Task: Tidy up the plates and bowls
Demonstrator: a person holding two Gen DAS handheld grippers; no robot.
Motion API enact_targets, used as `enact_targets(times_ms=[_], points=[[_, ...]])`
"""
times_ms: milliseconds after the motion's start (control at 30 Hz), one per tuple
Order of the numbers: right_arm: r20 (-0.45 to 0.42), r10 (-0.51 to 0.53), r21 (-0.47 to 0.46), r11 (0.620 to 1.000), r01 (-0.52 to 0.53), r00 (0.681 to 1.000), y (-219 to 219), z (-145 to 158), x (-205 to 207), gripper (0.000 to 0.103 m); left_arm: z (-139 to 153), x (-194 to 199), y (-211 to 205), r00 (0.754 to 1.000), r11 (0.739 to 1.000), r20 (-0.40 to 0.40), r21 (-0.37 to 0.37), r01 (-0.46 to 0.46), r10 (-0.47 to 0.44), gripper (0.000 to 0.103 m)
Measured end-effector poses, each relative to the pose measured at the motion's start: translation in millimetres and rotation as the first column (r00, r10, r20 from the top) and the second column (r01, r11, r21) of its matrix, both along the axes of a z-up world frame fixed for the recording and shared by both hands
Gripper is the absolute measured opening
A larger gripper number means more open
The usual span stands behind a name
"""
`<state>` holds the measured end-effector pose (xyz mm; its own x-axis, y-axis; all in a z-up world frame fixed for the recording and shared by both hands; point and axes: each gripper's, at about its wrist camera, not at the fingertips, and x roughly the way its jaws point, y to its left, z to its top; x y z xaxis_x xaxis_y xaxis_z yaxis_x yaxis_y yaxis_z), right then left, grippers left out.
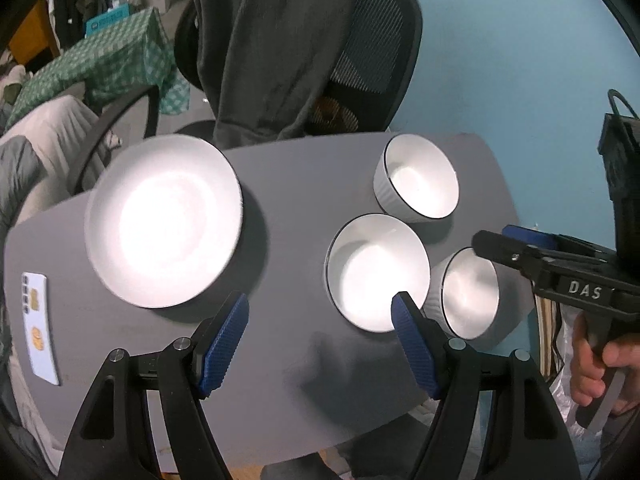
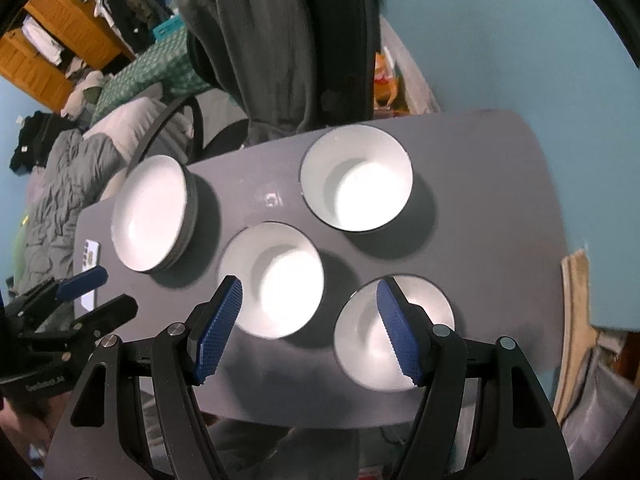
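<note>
On grey table, bare middle strip; plate stack near left edge, three bowls clustered right, nearest at right edge. Left gripper open, empty, above front. Right gripper open, empty, over bowls.

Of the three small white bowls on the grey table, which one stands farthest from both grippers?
The bowl at the table's far edge, nearest the chair. The other two bowls sit closer, right by the blue fingers.

Three bowls, one plate stack
</note>
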<state>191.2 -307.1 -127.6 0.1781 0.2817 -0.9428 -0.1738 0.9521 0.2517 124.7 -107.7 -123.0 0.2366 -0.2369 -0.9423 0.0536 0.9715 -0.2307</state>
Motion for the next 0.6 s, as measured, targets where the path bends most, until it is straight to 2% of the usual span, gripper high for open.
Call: enact_targets(times_ms=[300, 433, 600], points=[[-0.109, 0.093, 0.04, 0.995, -0.089, 0.99, 8.6, -54.8, 20.5, 0.069, -48.6, 19.0, -17.3, 0.996, 0.999, -0.084, 0.038, -0.022, 0.025, 0.075], [-0.149, 0.122, 0.044, 0.992, -0.117, 0.981, 12.2, -70.4, 26.5, 0.069, -70.6, 24.5, -24.6, 0.99, 0.998, -0.134, 0.053, -0.025, 0.032, 0.075], [-0.185, 0.167, 0.046, 0.986, -0.161, 0.968, 14.6, -86.7, 29.6, 0.065, -86.5, 25.2, -27.5, 0.987, 0.996, -0.155, 0.075, -0.04, 0.051, 0.075]])
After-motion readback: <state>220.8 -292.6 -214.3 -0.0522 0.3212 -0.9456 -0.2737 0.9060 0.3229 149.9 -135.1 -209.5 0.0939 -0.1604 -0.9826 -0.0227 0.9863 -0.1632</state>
